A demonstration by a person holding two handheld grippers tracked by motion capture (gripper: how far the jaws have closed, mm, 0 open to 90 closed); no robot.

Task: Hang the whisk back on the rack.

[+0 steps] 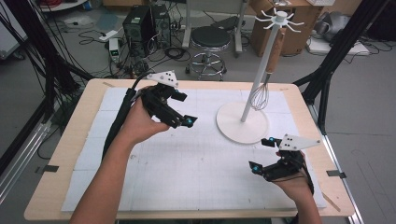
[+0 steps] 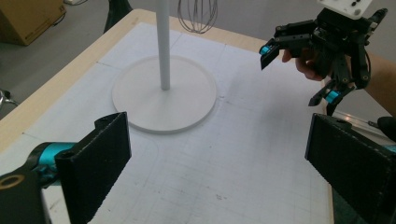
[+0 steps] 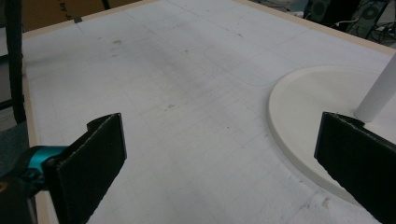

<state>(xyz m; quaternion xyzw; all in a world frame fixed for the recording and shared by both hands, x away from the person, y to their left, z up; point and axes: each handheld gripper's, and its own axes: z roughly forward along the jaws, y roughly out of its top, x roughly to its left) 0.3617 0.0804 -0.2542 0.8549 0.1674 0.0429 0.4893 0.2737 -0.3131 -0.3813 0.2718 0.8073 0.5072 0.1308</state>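
White matting covers the table [image 1: 56, 186]. Both jaws are held apart and empty: left gripper [image 1: 187, 122] at 10 o'clock, right gripper [image 1: 264, 154] at 4. A whisk [image 1: 260, 95] hangs on the stand [image 1: 243, 122] at 1 o'clock; hanging seems done, so withdrawal is probably needed next.

A: Stand [image 1: 243, 122]: matt white base, smooth pole. Whisk [image 1: 259, 98]: shiny wire, wooden-looking handle.
B: Table [image 1: 74, 140]: pale wood rim; mat [image 1: 196, 163]: white, matt, scuffed. Gripper pads [image 3: 91, 158]: rough black.
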